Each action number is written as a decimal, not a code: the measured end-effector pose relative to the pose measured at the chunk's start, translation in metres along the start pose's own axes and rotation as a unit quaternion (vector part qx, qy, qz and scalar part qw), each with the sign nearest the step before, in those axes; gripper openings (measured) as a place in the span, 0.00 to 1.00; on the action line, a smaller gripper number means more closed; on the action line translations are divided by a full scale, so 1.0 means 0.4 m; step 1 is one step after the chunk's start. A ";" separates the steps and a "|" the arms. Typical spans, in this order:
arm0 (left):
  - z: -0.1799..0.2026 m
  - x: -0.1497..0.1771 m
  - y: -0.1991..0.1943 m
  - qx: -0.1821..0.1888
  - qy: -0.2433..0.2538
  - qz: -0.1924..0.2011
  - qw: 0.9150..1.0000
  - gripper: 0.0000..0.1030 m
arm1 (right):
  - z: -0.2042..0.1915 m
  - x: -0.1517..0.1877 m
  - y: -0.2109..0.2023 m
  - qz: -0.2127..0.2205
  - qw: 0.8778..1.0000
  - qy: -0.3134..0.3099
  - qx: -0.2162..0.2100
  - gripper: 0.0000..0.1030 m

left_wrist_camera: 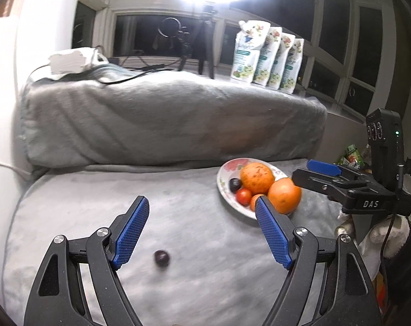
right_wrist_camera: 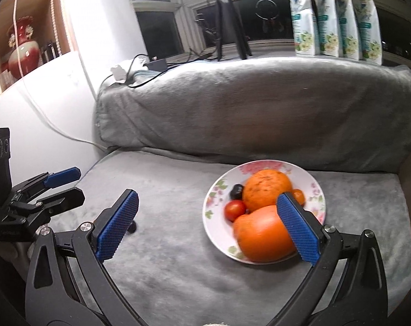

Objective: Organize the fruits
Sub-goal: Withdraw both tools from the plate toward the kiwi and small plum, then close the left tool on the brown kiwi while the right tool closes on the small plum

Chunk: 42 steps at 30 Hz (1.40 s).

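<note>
Our left claw (left_wrist_camera: 201, 232) gapes empty; the loose dark grape (left_wrist_camera: 162, 258) lies at six o'clock, between its fingers. Our right claw (right_wrist_camera: 206, 226), also spread empty, hangs farther off, by the plate (right_wrist_camera: 213, 233).

Grey plush blanket (right_wrist_camera: 178, 258) spread over the whole seat, with a matching covered bolster (right_wrist_camera: 259, 108) along the back edge. Sitting right on the blanket: a floral plate (right_wrist_camera: 213, 233) loaded with fruit over on the right, and one small dark plum (left_wrist_camera: 162, 258) alone on the fabric, well apart from the plate.
</note>
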State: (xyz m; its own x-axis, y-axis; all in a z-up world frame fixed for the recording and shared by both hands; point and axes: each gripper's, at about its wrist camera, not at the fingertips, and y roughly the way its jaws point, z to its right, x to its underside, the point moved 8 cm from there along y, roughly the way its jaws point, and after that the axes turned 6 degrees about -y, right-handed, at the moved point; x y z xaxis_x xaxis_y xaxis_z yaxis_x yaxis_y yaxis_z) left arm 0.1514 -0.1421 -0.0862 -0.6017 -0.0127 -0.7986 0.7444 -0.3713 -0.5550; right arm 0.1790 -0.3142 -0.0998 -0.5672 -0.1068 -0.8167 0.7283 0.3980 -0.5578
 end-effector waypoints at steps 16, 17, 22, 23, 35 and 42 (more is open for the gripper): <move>-0.248 0.099 -0.033 -0.065 -0.080 -0.021 0.994 0.78 | -0.197 0.040 0.105 -0.039 0.994 -0.092 -0.048 1.00; -0.254 0.107 -0.029 -0.067 -0.084 -0.026 0.994 0.78 | -0.207 0.044 0.112 -0.042 0.993 -0.096 -0.051 1.00; -0.273 0.159 -0.014 -0.066 -0.100 -0.047 0.992 0.78 | -0.255 0.066 0.148 -0.054 0.990 -0.113 -0.068 0.94; -0.273 0.170 -0.008 -0.064 -0.101 -0.051 0.991 0.78 | -0.263 0.072 0.158 -0.059 0.989 -0.116 -0.071 0.92; -0.279 0.236 0.045 -0.061 -0.101 -0.092 0.989 0.45 | -0.330 0.154 0.263 -0.117 0.979 -0.129 -0.102 0.63; -0.297 0.247 0.068 -0.070 -0.102 -0.105 0.987 0.40 | -0.358 0.184 0.310 -0.141 0.974 -0.135 -0.114 0.49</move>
State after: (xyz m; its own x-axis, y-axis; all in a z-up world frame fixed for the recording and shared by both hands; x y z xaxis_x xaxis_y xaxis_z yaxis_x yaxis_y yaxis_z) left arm 0.1466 -0.0431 -0.2077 -0.7816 -0.1407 -0.6077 0.6218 -0.2534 -0.7411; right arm 0.1726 -0.1421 -0.2079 -0.5876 -0.4657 -0.6617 0.4358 0.5069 -0.7437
